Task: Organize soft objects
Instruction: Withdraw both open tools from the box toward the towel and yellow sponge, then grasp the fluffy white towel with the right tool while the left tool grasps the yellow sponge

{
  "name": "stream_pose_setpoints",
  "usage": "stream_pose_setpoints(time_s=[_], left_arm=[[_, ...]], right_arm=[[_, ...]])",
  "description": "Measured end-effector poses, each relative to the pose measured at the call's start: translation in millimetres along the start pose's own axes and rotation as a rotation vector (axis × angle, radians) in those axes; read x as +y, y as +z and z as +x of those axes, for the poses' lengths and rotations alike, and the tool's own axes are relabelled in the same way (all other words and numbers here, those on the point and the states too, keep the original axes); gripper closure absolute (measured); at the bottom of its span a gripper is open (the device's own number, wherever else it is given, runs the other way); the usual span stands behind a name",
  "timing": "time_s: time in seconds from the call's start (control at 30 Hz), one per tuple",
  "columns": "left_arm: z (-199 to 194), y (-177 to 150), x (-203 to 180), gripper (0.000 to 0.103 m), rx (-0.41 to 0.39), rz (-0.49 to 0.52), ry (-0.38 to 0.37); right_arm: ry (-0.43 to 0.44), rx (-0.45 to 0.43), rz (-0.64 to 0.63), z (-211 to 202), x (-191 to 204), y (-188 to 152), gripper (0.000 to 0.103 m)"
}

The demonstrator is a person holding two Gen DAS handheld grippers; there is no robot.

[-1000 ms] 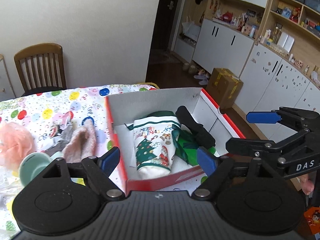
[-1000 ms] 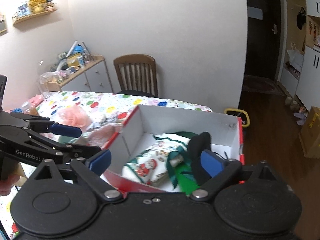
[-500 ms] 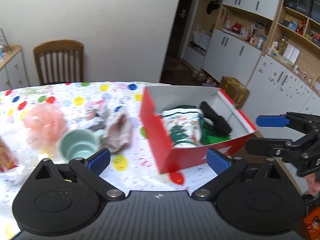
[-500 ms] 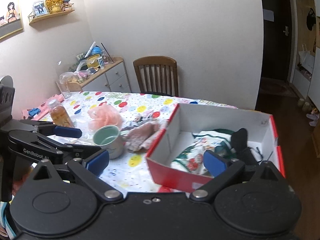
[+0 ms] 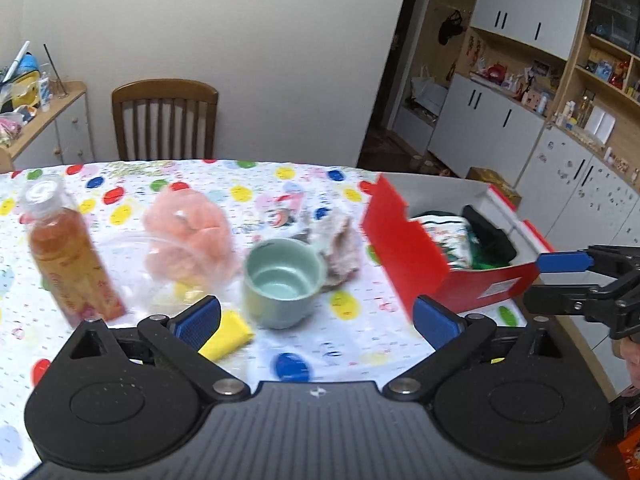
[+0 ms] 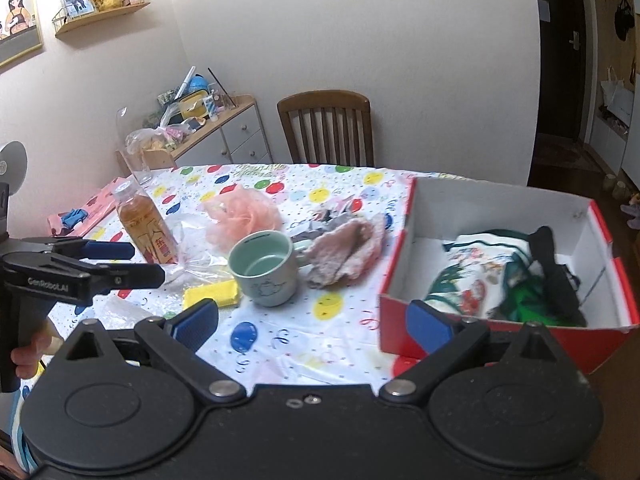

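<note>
well over the table, the left gripper stands spread wide with nothing between its blue pads, and the right gripper is wide too and bare. the pink fuzzy cloth lies on the spotted tablecloth, touching the green mug on its right. right of it, the red box holds a christmas stocking, green cloth and a black item. the mug looks empty.

Your room's evenly lit and soft, no harsh shadows. Left view is smeared, the bottle and cup especially; right view's sharper. Fisheye bends your walls and corners go dark.
</note>
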State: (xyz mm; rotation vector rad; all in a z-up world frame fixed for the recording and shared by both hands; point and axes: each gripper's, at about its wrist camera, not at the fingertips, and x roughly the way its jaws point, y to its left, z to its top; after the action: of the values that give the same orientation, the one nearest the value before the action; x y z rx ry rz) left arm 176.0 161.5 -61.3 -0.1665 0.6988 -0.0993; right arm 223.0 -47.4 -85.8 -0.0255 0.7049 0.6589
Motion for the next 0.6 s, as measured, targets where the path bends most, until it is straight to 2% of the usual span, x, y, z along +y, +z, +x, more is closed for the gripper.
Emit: stream_pose_setpoints(time_s=[0.13, 0.4, 0.53, 0.6], left_arm=[[-1, 6, 27, 0.0, -0.002, 0.032, 0.009], [16, 8, 59, 0.0, 0.011, 0.175, 0.008], [32, 2, 65, 0.0, 0.025, 0.233, -0.008], [41, -2, 68, 0.001, 0.033, 0.256, -0.013]], right_arm=[[0.002, 0.013, -0.011, 18, 20, 1, 0.003], [-0.041, 0.014, -0.004, 51, 36, 22, 0.004], [-0.072, 0.024, 0.006, 72, 37, 34, 0.007], [-0.1, 0.037, 0.02, 85, 35, 40, 0.012]])
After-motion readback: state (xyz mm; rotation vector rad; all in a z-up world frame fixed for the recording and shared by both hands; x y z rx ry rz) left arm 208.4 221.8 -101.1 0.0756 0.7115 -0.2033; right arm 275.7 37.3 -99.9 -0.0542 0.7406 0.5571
